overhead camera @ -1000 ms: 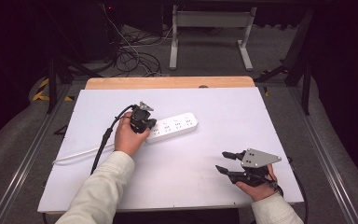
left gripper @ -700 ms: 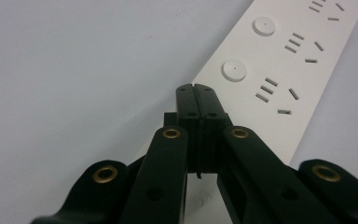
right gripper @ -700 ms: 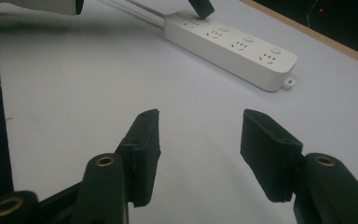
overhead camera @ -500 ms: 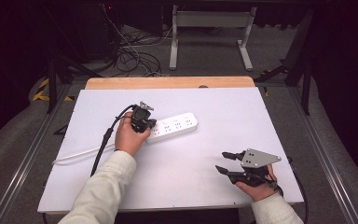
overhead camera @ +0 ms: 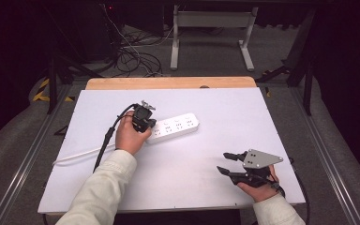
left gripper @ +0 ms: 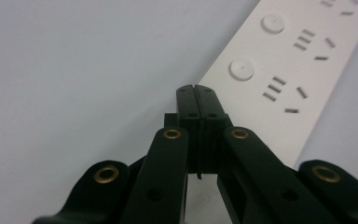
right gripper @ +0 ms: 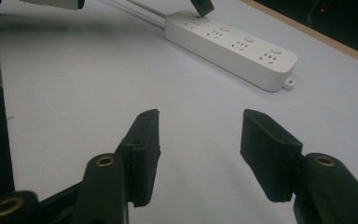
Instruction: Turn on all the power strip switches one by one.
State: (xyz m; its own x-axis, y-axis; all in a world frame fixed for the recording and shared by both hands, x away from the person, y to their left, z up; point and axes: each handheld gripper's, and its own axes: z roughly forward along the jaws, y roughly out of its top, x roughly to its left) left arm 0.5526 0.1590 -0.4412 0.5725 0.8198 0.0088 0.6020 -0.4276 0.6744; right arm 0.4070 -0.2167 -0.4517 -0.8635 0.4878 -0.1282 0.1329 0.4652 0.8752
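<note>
A white power strip (overhead camera: 174, 126) lies across the middle of the white table, its several sockets and round buttons facing up (left gripper: 298, 60). My left gripper (overhead camera: 151, 127) points down at the strip's left end. Its jaws (left gripper: 196, 89) are shut flat against each other with nothing between them, and the tips sit at the near edge of the strip by a round button. My right gripper (overhead camera: 222, 162) hovers low near the table's front right with its grey plate on top. It is open and empty (right gripper: 200, 116), facing the strip (right gripper: 233, 44) from a distance.
The strip's white cord (overhead camera: 75, 157) runs left across the white table top (overhead camera: 192, 192). A wooden edge (overhead camera: 168, 83) borders the far side. On the floor behind lie cables (overhead camera: 136, 58) and a metal stand (overhead camera: 211, 28). Rails run along both sides.
</note>
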